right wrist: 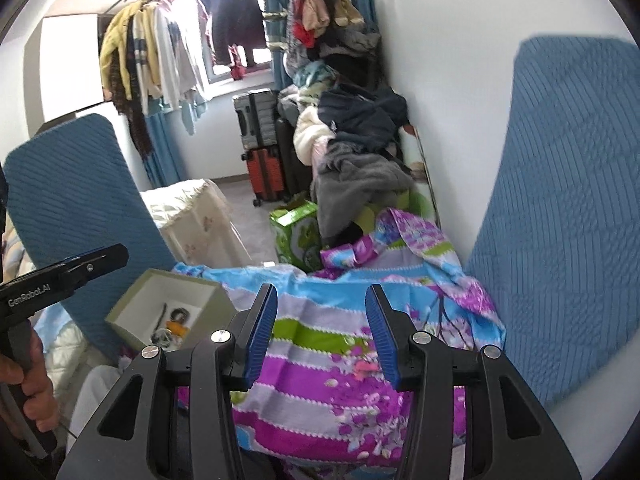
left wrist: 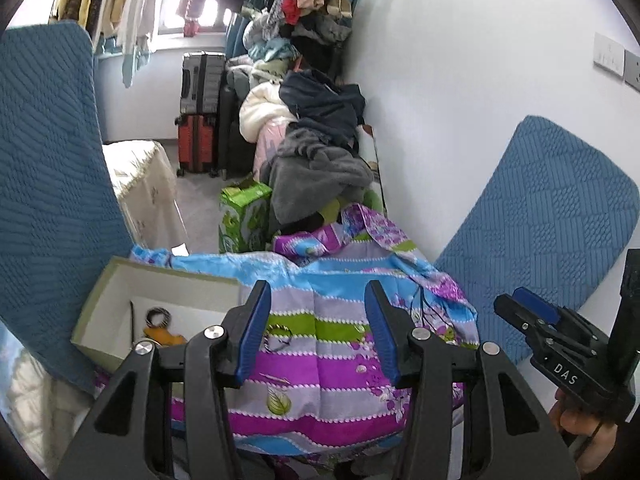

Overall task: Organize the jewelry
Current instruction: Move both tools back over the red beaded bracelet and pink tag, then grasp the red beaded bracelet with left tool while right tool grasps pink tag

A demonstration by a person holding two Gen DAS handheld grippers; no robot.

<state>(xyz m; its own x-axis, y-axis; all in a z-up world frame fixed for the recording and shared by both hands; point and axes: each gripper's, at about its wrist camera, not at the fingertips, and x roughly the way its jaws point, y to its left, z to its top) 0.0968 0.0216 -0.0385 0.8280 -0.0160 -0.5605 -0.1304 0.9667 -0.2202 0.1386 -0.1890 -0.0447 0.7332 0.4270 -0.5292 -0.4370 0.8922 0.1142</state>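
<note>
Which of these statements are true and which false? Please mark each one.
1. The left gripper is open and holds nothing. True.
2. The box is closed with a lid. False: it is open, with small items inside.
3. A bracelet lies on the striped cloth. True.
4. The right gripper clamps a necklace. False: it is open and empty.
5. The box sits right of the cloth. False: left.

The left gripper [left wrist: 318, 330] is held level, jaws spread wide. The right gripper [right wrist: 322, 334], likewise spread, is seen at its four o'clock.
</note>
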